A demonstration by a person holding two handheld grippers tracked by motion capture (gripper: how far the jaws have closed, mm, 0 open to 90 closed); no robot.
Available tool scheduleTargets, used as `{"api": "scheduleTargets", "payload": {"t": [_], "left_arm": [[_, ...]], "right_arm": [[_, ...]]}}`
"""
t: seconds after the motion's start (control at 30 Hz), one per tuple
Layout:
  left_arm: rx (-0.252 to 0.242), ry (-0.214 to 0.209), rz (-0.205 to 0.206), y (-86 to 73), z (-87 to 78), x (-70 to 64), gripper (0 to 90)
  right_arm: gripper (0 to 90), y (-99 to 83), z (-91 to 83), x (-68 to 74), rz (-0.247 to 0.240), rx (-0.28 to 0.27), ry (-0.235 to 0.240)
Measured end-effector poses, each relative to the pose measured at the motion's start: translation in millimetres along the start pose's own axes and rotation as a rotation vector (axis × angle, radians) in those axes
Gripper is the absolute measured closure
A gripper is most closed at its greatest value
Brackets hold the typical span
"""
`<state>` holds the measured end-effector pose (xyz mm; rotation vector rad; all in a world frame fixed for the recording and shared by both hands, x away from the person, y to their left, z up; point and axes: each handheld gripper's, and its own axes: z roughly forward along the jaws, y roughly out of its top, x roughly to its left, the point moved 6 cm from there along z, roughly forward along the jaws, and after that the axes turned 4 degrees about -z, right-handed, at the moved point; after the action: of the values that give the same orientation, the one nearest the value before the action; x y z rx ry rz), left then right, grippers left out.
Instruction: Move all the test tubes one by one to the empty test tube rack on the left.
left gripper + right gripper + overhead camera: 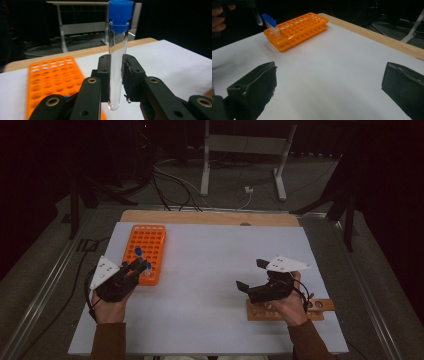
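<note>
High view: left tongs (136,267) hover at the near end of the orange rack (146,251), clamped on a blue-capped test tube (138,254); right tongs (251,276) stand wide open over bare surface (210,270), well to the right of the rack, just beyond a wooden holder (320,307). Left gripper view: the tube (117,57) stands upright, pinched low on smooth glass between the pads, so it could slide or tip if the grip eases, and a slightly off-line descent would knock its round bottom on a rack (53,77) hole's edge. Right gripper view: jaws spread, nothing between them; capped tubes (271,25) already crowd the rack's (298,30) near corner, so a careless pass might strike their caps.
</note>
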<state>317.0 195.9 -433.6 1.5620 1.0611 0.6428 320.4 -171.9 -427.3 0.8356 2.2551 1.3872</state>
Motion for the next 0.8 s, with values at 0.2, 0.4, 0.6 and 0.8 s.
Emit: {"api": "scheduleTargets", "payload": {"t": [0.2,0.4,0.6,0.8], "left_arm": [[-0.025,0.066,-0.024,1.0,-12.5,19.8,78.1],[-0.033,0.142,-0.043,-4.6,-18.8,36.4,78.1],[-0.032,0.202,-0.051,-10.8,-22.2,48.7,78.1],[-0.034,0.252,-0.067,-17.2,-23.7,60.4,78.1]], "right_arm": [[0.0,-5.0,-7.1,-5.4,0.004,0.001,-0.020],[0.0,-9.7,-19.7,-11.3,0.028,-0.025,-0.038],[0.0,-13.9,-30.8,-19.4,0.051,-0.047,-0.056],[0.0,-14.8,-38.5,-24.3,0.062,-0.062,-0.069]]}}
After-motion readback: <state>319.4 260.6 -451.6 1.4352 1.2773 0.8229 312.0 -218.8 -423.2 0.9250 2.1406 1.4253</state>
